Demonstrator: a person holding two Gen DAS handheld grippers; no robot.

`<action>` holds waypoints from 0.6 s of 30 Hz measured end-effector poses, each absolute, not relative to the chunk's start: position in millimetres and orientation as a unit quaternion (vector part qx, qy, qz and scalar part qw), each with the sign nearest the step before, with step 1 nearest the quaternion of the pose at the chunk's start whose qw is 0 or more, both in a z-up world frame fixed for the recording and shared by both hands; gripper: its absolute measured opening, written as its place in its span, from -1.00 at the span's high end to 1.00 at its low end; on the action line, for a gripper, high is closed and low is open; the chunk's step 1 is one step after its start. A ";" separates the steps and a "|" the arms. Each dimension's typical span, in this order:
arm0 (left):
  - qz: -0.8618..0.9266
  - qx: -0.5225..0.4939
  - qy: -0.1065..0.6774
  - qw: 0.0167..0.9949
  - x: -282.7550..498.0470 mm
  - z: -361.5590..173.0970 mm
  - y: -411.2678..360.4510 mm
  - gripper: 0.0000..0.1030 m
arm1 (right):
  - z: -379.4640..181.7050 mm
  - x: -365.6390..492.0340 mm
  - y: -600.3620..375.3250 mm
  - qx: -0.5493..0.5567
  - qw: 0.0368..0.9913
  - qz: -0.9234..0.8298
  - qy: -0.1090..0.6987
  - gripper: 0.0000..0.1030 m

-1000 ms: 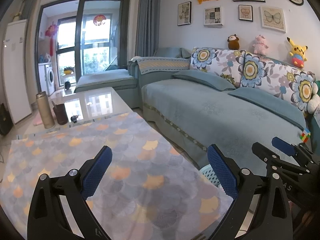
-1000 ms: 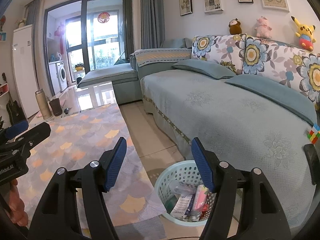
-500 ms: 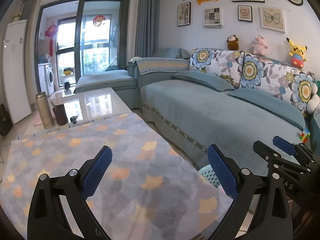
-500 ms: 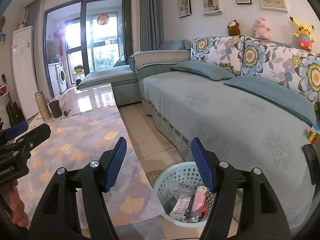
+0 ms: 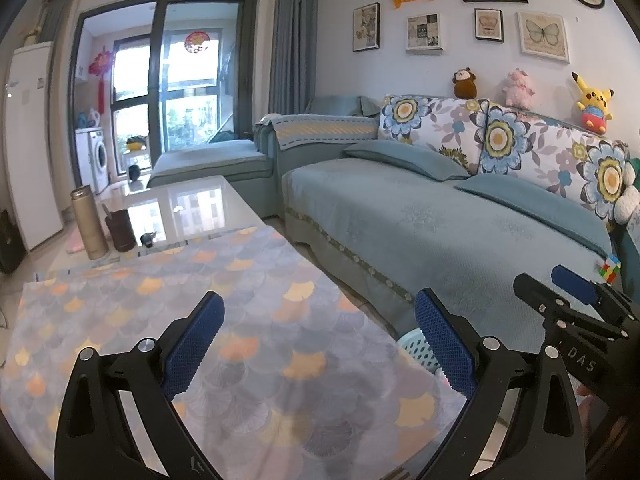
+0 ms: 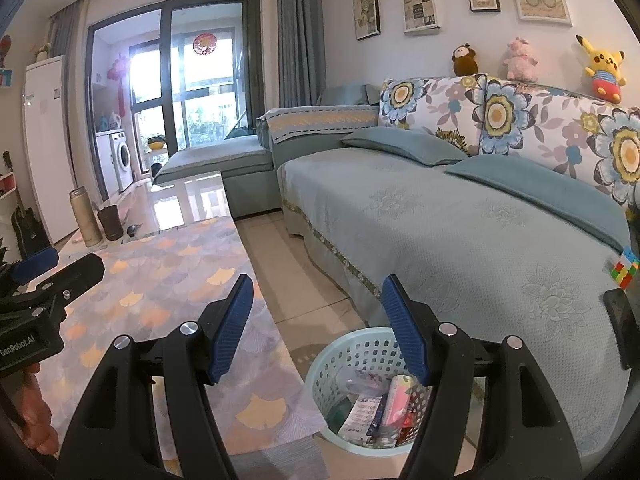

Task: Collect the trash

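Left view: my left gripper has its jaws wide apart and empty over the cloth-covered bench; I see no litter on it.

Right view: my right gripper is also spread, holding nothing, above the basket on the floor beside the sofa. The trash lies inside it. I judge collection is nearly done; I'd scan the bench before moving either hand.
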State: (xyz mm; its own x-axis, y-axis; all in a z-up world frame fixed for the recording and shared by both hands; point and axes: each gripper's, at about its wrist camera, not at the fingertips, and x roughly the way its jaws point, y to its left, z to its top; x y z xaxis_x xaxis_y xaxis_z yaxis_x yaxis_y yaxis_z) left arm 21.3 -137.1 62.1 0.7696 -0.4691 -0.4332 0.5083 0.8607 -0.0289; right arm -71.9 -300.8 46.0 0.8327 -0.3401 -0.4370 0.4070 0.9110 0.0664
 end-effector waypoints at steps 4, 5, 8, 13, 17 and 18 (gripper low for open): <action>-0.253 0.041 0.211 0.943 20.9 62.8 -135.3 -0.81 | 46.7 -72.7 -301.9 0.081 0.954 -0.194 0.212 -0.23; -0.252 0.040 0.211 0.944 21.7 62.6 -134.9 -0.81 | 46.8 -72.8 -301.7 0.080 0.954 -0.194 0.212 -0.23; -0.246 0.040 0.208 0.946 21.2 62.5 -133.5 -0.81 | 47.2 -73.6 -301.3 0.078 0.955 -0.194 0.212 -0.23; -0.240 0.036 0.204 0.948 21.7 63.5 -130.9 -0.81 | 47.5 -74.3 -302.0 0.079 0.955 -0.194 0.212 -0.23; -0.237 0.035 0.204 0.949 21.0 64.2 -129.6 -0.81 | 48.2 -74.0 -301.6 0.080 0.954 -0.194 0.213 -0.23; -0.234 0.035 0.204 0.950 22.1 64.6 -128.9 -0.81 | 48.3 -73.9 -301.5 0.080 0.954 -0.195 0.214 -0.23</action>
State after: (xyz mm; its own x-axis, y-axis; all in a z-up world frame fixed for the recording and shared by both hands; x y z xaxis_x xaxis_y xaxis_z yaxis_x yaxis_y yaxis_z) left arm 22.1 -128.9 64.6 0.8073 -0.4297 -0.4046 0.4586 0.8882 -0.0283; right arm -73.9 -301.5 48.3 0.8330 -0.3370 -0.4388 0.4054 0.9115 0.0696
